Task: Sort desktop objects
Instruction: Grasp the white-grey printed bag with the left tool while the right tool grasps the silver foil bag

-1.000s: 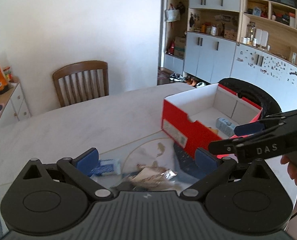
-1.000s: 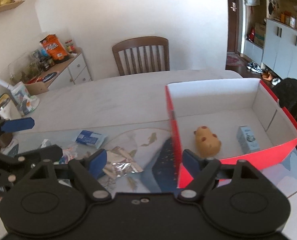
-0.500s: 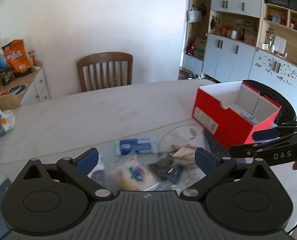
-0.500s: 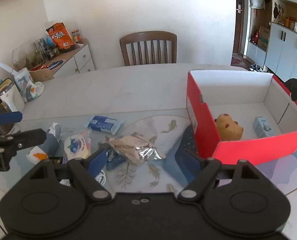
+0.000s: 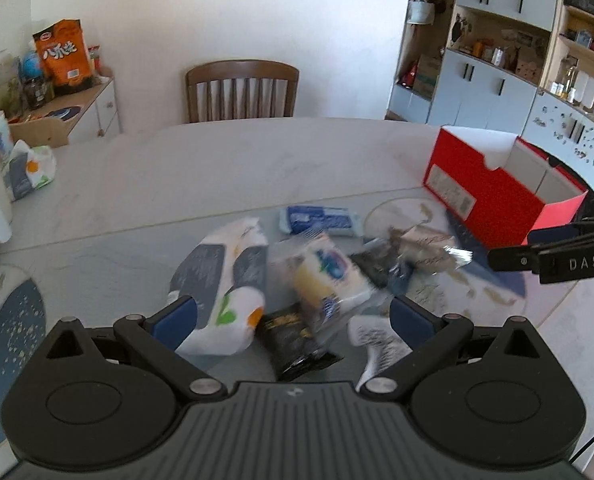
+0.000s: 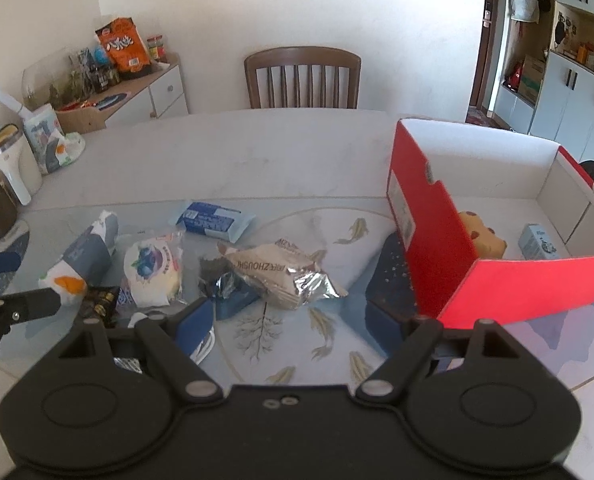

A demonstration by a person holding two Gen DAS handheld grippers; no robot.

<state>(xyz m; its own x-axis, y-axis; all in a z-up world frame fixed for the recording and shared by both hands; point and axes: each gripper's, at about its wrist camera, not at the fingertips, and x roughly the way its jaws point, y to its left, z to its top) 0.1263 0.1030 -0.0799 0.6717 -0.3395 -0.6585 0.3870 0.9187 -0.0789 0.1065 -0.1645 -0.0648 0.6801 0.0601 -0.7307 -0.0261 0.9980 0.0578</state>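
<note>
Several snack packets lie in a loose heap on the table: a blue bar (image 6: 213, 218), a silver foil pack (image 6: 281, 272), a clear bag with a white bun (image 6: 153, 270), a tissue pack (image 6: 83, 256) and a small black packet (image 5: 293, 336). A red box (image 6: 457, 264) at the right holds a yellow spotted toy (image 6: 481, 236) and a small blue carton (image 6: 537, 242). My left gripper (image 5: 293, 316) is open just above the heap. My right gripper (image 6: 297, 324) is open, near the foil pack and the box's near corner.
A wooden chair (image 6: 303, 76) stands at the table's far side. A white cabinet (image 6: 137, 92) with snack bags and jars is at the back left. A white dispenser (image 6: 15, 170) and another tissue pack (image 6: 45, 140) sit at the table's left edge.
Both grippers have pulled back and swung left from the red box toward the heap of packets. More of the heap has come into view. Both stay open and empty.
</note>
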